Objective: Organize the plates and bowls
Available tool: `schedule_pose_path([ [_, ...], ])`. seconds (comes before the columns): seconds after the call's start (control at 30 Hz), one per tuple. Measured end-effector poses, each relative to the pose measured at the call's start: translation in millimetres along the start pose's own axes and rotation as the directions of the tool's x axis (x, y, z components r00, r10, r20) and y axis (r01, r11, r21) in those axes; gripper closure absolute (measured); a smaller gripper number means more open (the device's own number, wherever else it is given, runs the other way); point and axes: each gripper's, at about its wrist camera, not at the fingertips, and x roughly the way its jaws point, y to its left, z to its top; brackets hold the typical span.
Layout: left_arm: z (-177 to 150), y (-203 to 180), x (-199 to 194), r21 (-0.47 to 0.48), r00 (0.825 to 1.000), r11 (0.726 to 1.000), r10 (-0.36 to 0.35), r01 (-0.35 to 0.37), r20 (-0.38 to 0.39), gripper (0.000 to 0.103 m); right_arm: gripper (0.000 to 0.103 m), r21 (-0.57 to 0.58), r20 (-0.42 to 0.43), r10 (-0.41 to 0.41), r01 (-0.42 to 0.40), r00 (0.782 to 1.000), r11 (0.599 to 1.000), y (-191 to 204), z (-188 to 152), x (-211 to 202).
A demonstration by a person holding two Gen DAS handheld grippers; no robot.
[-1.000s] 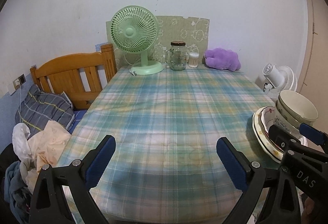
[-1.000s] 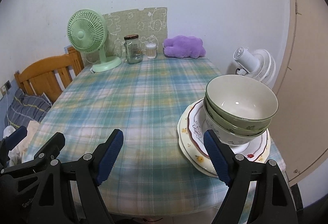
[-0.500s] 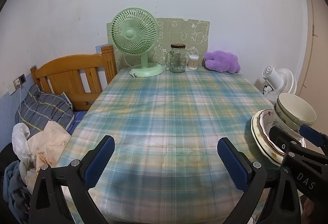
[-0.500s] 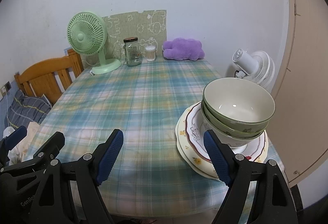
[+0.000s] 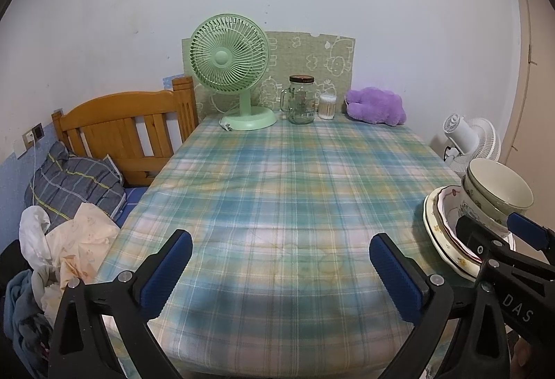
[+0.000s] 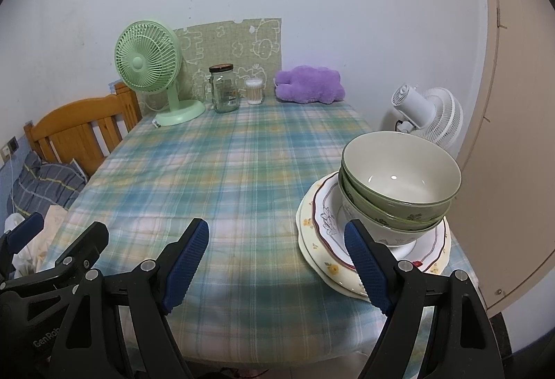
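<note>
1. The right gripper (image 6: 277,261) hangs spread wide and empty over the near edge of the bench (image 6: 222,170), its right finger (image 6: 367,268) just in front of the crockery stack.
2. The left gripper (image 5: 277,275) is also released, nothing between its pads, above bare checked cloth.
3. The stack sits at the near right corner of the bench: bowls (image 6: 399,184) nested on plates (image 6: 319,240).
4. Count from the right wrist view: I make out three bowls, two green-rimmed ones over a white patterned one, and two plates, a red-rimmed one on a cream flowered one. More could hide underneath.
5. My read is that the step in hand is reaching for the top bowl. To do it well, take one wall of the rim between the pads, lift straight up so the lower bowls stay put, and keep clear of the bench edge, which is close.
6. Further out along the wall: one green fan (image 6: 149,66), one jar (image 6: 223,87), one tub of cotton swabs (image 6: 254,91), one purple plush (image 6: 308,84). One white fan (image 6: 430,115) stands beyond the bench.
</note>
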Motion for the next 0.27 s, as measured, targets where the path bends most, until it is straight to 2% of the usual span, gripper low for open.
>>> schedule_pose_path([
  [0.27,1.1,-2.3,-2.7,0.003,1.000,1.000,-0.008,0.008,0.006,0.000,0.020,0.002,0.001,-0.003,0.003,1.000,1.000,-1.0,-0.2,-2.4],
])
